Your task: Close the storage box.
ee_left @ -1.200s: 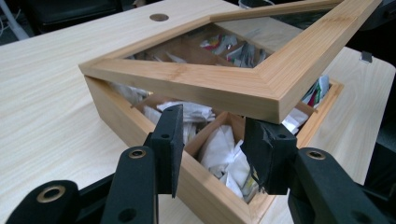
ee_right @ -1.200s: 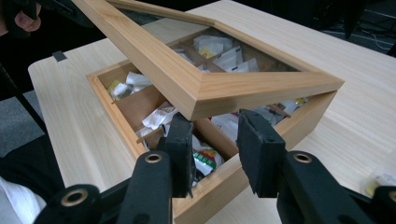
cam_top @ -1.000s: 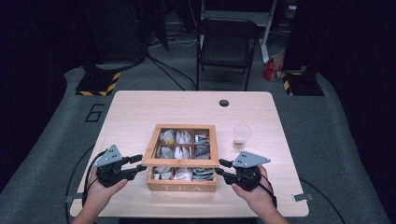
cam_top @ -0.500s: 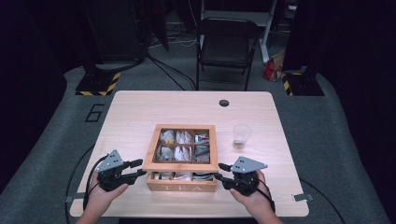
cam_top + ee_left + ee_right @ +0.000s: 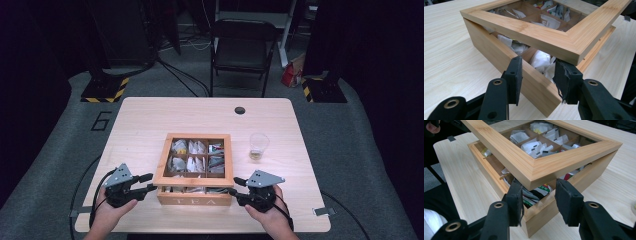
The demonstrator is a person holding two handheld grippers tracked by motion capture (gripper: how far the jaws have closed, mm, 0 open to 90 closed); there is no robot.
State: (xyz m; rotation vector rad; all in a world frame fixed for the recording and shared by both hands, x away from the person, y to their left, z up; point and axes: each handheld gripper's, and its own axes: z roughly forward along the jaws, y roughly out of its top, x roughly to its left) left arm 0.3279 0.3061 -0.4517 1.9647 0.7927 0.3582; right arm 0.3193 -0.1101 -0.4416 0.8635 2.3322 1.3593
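Dark flooring and a folding chair [image 5: 243, 47] surround the pale wooden table [image 5: 150, 120] where we carry out this check. At the near left, the left gripper [image 5: 145, 183] sits just beside the near-left corner of the tea box [image 5: 195, 199]; in the left gripper view its jaws stand apart astride that corner, one pad outside the box wall, the other under the raised lid [image 5: 554, 42]. Whether either pad presses on the wood we cannot tell. At the near right, the right gripper [image 5: 235, 186] meets the near-right corner of the same box. In the right gripper view its jaws flank the lid corner [image 5: 534, 173] with a visible gap on both sides, and they have just been opening; the lid corner lies between them, unclamped.

We find the tea box at the near middle of the table, its glass-paned lid tilted up at the near edge. Tea bags [image 5: 536, 146] fill the compartments beneath. Right of the box, well apart, stands a clear cup [image 5: 258, 146]. A dark round grommet [image 5: 240, 110] marks the far side of the table.
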